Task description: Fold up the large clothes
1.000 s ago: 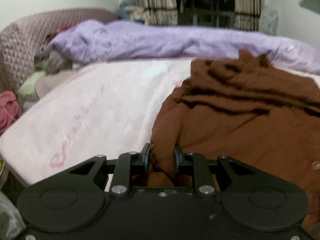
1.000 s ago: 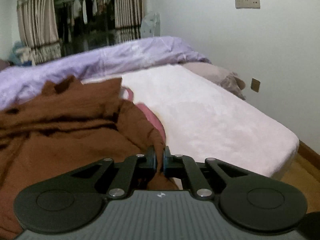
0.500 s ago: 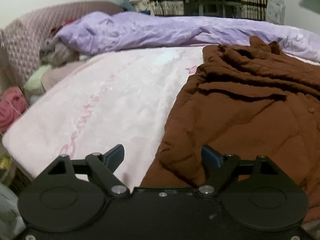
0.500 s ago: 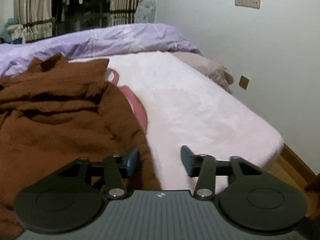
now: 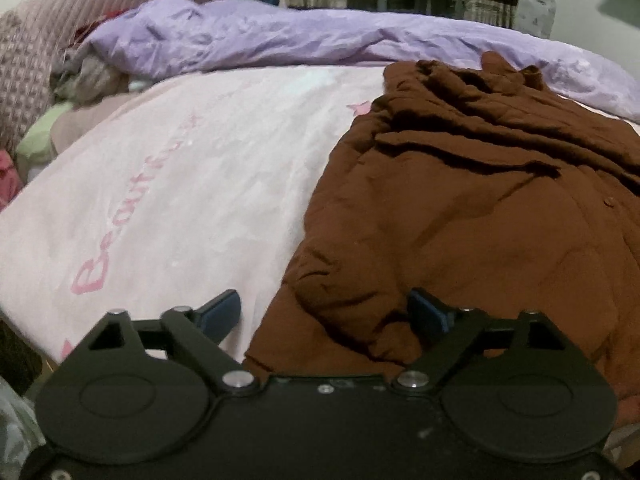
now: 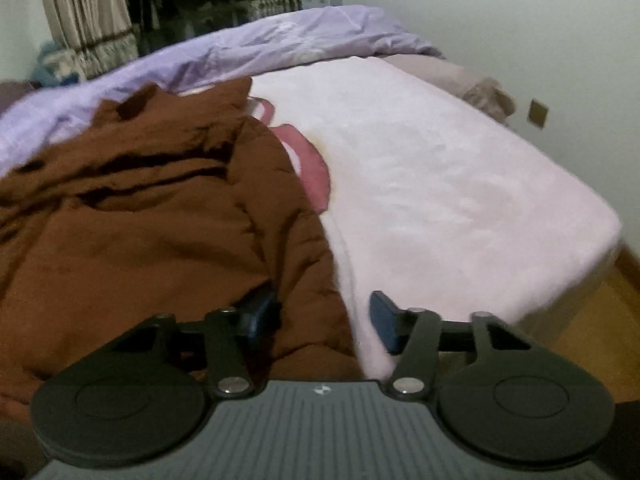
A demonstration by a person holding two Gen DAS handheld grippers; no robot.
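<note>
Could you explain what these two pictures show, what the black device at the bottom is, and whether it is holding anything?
Each picture comes from a camera on a hand-held two-finger gripper, looking forward along its fingers; a person carries one in each hand. The left gripper and right gripper both stand open; their jaws have just been closing a little, pressing on nothing. A brown coat lies crumpled on a pink sheet on the bed, its near corners between the jaws. A purple quilt lies behind.

Left hand-held gripper [image 5: 324,312] and right hand-held gripper [image 6: 322,316] gape, jaws just narrowing.
</note>
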